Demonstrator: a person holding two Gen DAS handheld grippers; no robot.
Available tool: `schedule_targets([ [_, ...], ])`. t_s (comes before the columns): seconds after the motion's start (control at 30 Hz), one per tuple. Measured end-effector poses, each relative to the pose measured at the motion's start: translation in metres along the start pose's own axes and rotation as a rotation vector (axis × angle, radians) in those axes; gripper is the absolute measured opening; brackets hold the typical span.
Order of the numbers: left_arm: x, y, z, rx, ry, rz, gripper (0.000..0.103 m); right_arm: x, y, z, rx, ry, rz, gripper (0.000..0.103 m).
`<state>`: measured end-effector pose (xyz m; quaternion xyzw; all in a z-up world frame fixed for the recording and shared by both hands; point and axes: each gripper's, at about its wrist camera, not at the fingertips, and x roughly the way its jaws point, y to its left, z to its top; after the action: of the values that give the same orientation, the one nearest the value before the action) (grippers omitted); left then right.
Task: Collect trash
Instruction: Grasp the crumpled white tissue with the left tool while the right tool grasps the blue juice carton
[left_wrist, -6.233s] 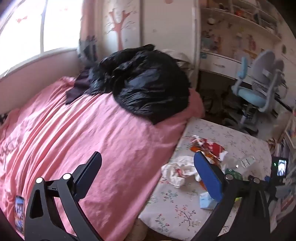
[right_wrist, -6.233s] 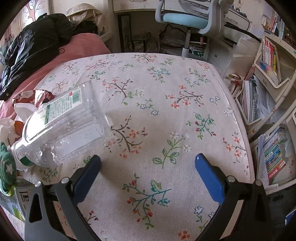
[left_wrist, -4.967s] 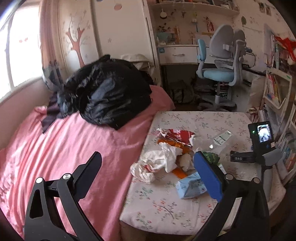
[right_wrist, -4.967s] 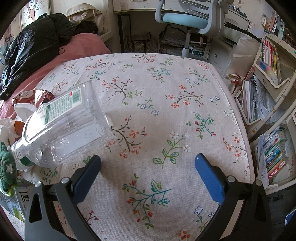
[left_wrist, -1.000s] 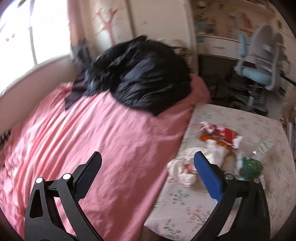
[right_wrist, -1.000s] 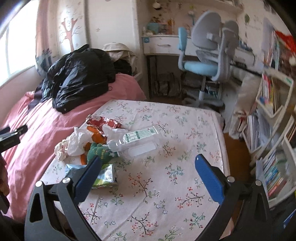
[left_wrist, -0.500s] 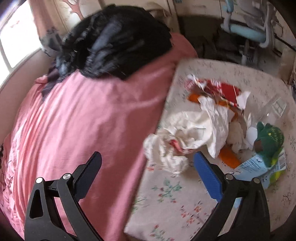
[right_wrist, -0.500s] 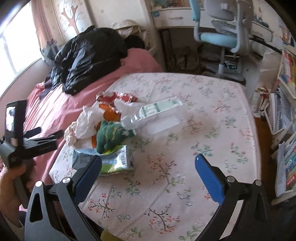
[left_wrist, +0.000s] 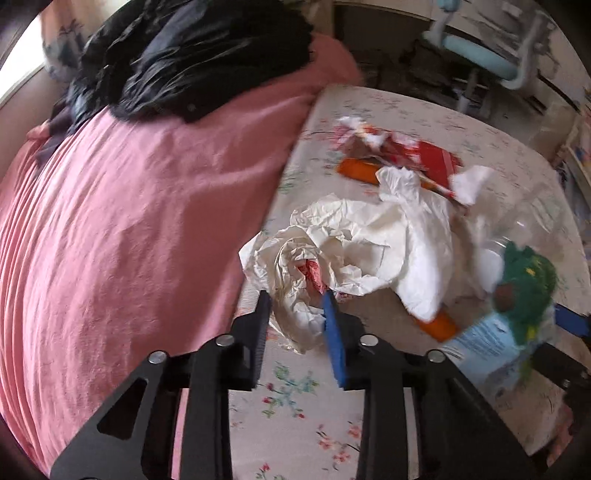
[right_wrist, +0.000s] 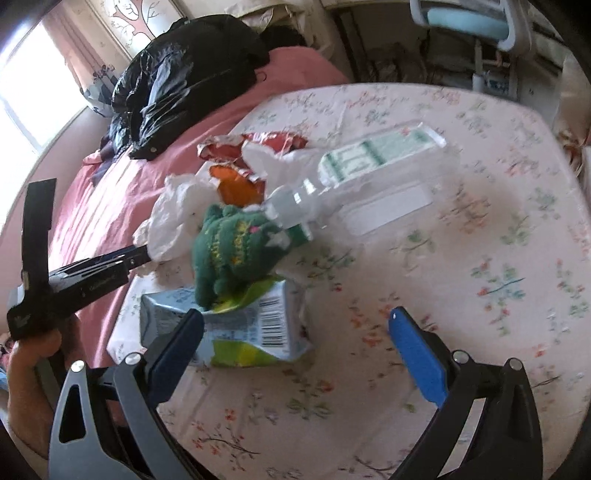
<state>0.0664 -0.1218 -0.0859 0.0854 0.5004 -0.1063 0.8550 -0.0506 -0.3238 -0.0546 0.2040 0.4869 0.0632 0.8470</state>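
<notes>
Left gripper (left_wrist: 297, 308) closing on the crumpled white paper (left_wrist: 343, 251)

The jaws of the left gripper have just been closing and now pinch the near end of the crumpled white paper, at the tabletop (right_wrist: 480, 229) edge beside the pink bed (left_wrist: 129, 221). The right gripper (right_wrist: 295, 328) stands wide, nothing held, over the blue snack bag (right_wrist: 258, 328), with the green plush toy (right_wrist: 232, 247) and clear bottle (right_wrist: 362, 173) behind the paper.

- pink bedspread (left_wrist: 122, 229) beside the floral tabletop's (right_wrist: 480, 229) left edge;
- black jacket (left_wrist: 192, 55) heaped on the bedspread's far end;
- blue desk chair (right_wrist: 469, 18) beyond the tabletop's far edge
</notes>
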Motion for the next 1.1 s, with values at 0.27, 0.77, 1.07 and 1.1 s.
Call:
schedule_targets([
  [0.27, -0.029, -0.011, -0.024, 0.066, -0.021, -0.054, 0.018, -0.016, -0.006, -0.014, 0.033, 0.066, 0.146, 0.029],
  [0.77, -0.053, 0.000, -0.045, 0.083, -0.005, -0.057, 0.020, -0.078, 0.027, -0.030, -0.312, -0.105, -0.031, 0.085],
  [1.07, -0.065, 0.037, -0.038, -0.022, -0.023, -0.024, 0.051, -0.020, 0.101, -0.032, -0.737, -0.035, -0.033, 0.085],
  [1.1, -0.064, 0.041, -0.037, -0.035, -0.019, -0.017, 0.051, -0.013, 0.103, -0.033, -0.762, -0.022, -0.042, 0.085],
])
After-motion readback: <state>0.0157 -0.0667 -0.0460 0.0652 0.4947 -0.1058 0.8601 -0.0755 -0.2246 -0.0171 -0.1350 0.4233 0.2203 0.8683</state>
